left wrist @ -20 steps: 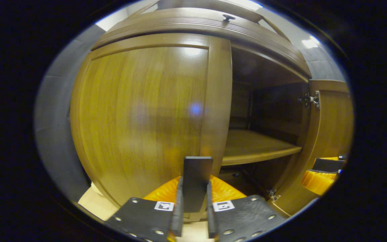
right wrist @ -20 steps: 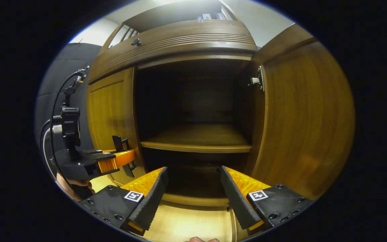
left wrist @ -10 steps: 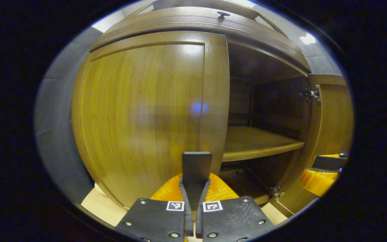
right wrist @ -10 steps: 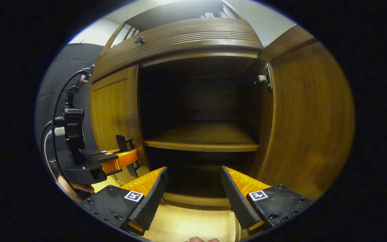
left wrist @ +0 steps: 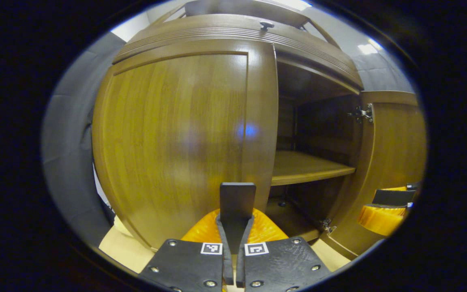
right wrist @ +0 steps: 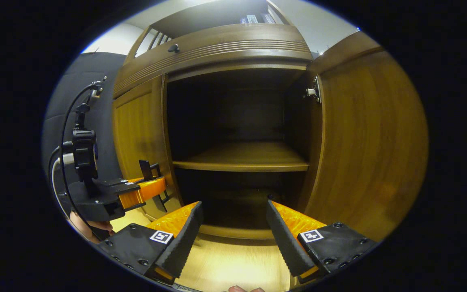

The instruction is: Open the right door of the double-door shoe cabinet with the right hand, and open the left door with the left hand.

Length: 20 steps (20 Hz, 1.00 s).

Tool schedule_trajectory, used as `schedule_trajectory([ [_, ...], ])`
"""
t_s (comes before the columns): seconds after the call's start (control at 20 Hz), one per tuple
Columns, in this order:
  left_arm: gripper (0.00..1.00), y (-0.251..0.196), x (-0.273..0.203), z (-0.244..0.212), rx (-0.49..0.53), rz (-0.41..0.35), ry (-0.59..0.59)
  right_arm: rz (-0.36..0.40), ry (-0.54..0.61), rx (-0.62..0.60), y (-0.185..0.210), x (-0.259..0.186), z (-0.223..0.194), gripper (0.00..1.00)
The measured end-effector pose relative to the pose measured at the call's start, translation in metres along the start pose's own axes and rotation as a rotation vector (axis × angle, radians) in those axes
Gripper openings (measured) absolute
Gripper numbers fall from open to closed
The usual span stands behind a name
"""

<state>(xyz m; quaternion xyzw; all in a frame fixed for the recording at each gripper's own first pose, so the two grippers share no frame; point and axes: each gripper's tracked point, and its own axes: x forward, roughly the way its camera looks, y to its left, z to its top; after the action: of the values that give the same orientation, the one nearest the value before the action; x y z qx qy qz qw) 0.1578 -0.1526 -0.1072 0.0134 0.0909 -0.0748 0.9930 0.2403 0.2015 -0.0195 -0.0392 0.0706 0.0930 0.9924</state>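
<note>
The brown wooden shoe cabinet has its left door (left wrist: 176, 129) flat against the front or barely ajar; I cannot tell which. My left gripper (left wrist: 233, 223) is shut on that door's dark upright handle (left wrist: 237, 198) near the door's free edge. The right door (right wrist: 371, 142) is swung wide open on its metal hinge (right wrist: 312, 92), baring a dark interior with a wooden shelf (right wrist: 241, 160). My right gripper (right wrist: 233, 239) hangs open in front of the opening, holding nothing. In the right gripper view, the left gripper (right wrist: 142, 190) grips the handle (right wrist: 146, 168) on the left door (right wrist: 138, 129).
A ribbed top drawer with a small knob (left wrist: 266, 25) runs above the doors. A pale wooden floor (right wrist: 233, 263) lies below the cabinet. A hand (right wrist: 89, 227) and a cable (right wrist: 65, 134) sit behind the left gripper. The right gripper (left wrist: 383, 207) shows near the open right door (left wrist: 395, 154).
A second ago the left gripper's fingers stood apart around the handle; they have since shut on it. The right gripper has stayed open, drifting slightly before the cabinet.
</note>
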Motion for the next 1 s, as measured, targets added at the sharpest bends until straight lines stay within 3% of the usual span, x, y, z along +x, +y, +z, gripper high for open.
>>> schedule_trajectory([
  [0.55, 0.06, 0.015, -0.062, -0.008, -0.021, -0.008, -0.023, 0.051, 0.045, -0.038, 0.046, -0.029, -0.024, 0.93],
  [0.85, 0.05, 0.036, -0.104, -0.012, -0.028, 0.050, -0.051, 0.089, 0.033, -0.060, 0.071, -0.040, -0.022, 0.93],
  [0.9, 0.05, 0.041, -0.111, -0.012, -0.029, 0.060, -0.053, 0.097, 0.031, -0.064, 0.075, -0.043, -0.022, 0.98],
  [1.0, 0.05, 0.048, -0.127, -0.016, -0.028, 0.076, -0.061, 0.104, 0.021, -0.073, 0.081, -0.049, -0.023, 0.98],
])
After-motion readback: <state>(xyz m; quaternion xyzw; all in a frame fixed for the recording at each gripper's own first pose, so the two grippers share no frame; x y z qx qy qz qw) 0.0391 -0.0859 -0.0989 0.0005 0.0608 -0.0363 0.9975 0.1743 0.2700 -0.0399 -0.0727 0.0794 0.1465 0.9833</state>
